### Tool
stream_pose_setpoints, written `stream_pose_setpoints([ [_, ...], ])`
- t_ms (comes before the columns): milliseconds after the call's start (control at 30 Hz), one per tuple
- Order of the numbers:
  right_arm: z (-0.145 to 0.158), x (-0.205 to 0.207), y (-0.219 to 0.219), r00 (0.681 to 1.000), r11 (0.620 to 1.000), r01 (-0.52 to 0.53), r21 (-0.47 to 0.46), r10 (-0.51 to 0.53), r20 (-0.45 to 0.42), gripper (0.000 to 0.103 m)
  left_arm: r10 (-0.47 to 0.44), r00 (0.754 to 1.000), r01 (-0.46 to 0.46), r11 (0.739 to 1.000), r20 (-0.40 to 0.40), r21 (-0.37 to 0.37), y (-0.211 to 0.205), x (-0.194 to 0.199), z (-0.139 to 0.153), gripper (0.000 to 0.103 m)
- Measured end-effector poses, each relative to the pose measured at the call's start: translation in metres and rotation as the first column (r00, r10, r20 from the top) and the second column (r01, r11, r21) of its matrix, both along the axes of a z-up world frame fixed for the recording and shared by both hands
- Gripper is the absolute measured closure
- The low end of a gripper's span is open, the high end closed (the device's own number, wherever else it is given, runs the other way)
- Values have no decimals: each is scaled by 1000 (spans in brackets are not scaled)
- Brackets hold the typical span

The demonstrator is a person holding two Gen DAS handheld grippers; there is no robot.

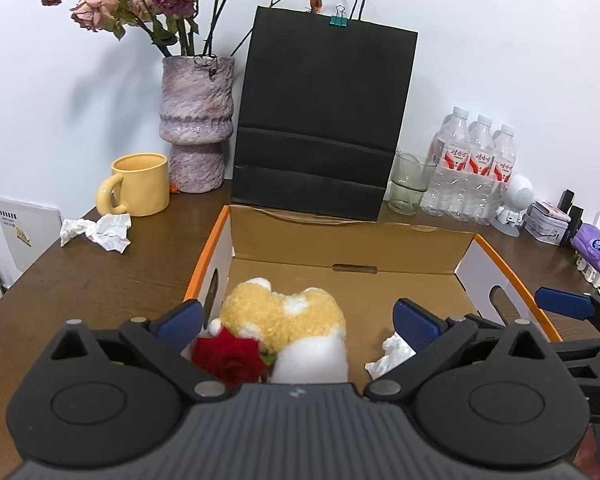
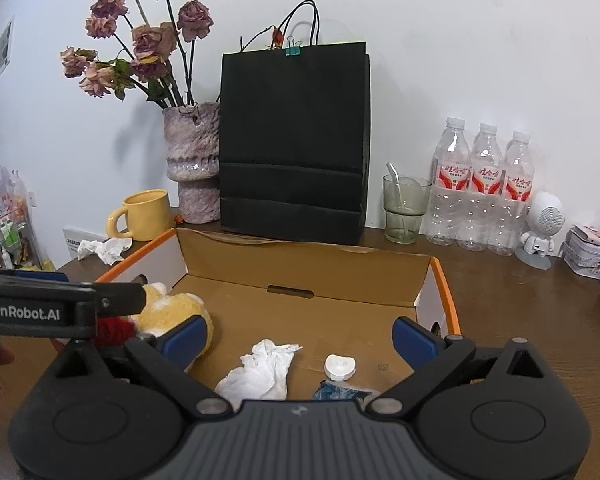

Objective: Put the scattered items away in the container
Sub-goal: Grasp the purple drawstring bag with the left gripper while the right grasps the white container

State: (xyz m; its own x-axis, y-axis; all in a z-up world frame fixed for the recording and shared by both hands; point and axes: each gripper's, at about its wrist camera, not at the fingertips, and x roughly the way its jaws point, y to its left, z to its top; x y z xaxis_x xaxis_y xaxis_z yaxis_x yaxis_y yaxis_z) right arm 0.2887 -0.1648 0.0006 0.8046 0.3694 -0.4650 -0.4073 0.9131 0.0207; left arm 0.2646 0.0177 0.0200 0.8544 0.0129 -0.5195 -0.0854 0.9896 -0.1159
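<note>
An open cardboard box with orange rims (image 1: 340,240) (image 2: 300,264) stands mid-table. Inside it lie a yellow-and-white plush toy (image 1: 292,320) (image 2: 176,312) holding a red rose (image 1: 230,358), a crumpled white tissue (image 2: 260,372) (image 1: 388,356), a small white cap (image 2: 340,366) and a blue wrapper (image 2: 336,392). My left gripper (image 1: 298,322) is open, its fingers either side of the plush toy above the box. My right gripper (image 2: 298,338) is open and empty over the tissue and cap. Another crumpled tissue (image 1: 96,232) (image 2: 104,248) lies on the table left of the box.
Behind the box stand a black paper bag (image 1: 320,120), a purple vase of dried roses (image 1: 196,120), a yellow mug (image 1: 138,184), a glass (image 1: 410,184), three water bottles (image 1: 472,164) and a white robot figure (image 2: 540,228). Tins and a purple tissue pack (image 1: 596,248) sit far right.
</note>
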Motion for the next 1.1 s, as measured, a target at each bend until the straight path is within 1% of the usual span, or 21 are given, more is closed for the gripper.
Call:
stream_pose_setpoints([
  [200, 3, -27, -12, 1000, 1000, 26, 7, -26, 6, 3, -9, 1000, 9, 1000, 14, -5, 1, -31, -1, 0],
  [300, 0, -44, -17, 999, 999, 38, 6, -38, -1, 3, -4, 1000, 4, 1000, 12, -24, 3, -49, -6, 0],
  [467, -11, -71, -22, 998, 998, 59, 10, -58, -34, 3, 10, 1000, -11, 998, -19, -61, 6, -74, -22, 0],
  [567, -20, -88, -23, 996, 998, 70, 0, -70, -53, 3, 5, 999, -8, 997, -43, -73, 5, -85, -31, 0],
  [700, -32, -109, -27, 994, 996, 85, -16, -86, -70, 3, -16, 998, 12, 997, -56, -80, 3, -96, -40, 0],
  [900, -47, -132, -32, 990, 995, 93, -30, -96, -108, 3, -51, 996, 43, 994, -73, -98, 0, -100, -48, 5],
  [967, -50, -136, -31, 990, 996, 86, -38, -90, -113, 3, -65, 995, 57, 993, -79, -102, -2, -99, -50, 11],
  [1000, -50, -137, -29, 990, 995, 84, -44, -88, -113, 3, -72, 994, 63, 992, -83, -106, -2, -98, -51, 12],
  [1067, -53, -138, -24, 990, 995, 79, -59, -85, -110, 3, -79, 992, 68, 991, -95, -112, -4, -95, -53, 19],
  [1100, -53, -138, -22, 990, 995, 76, -66, -83, -110, 4, -80, 992, 68, 991, -100, -117, -4, -93, -54, 20],
])
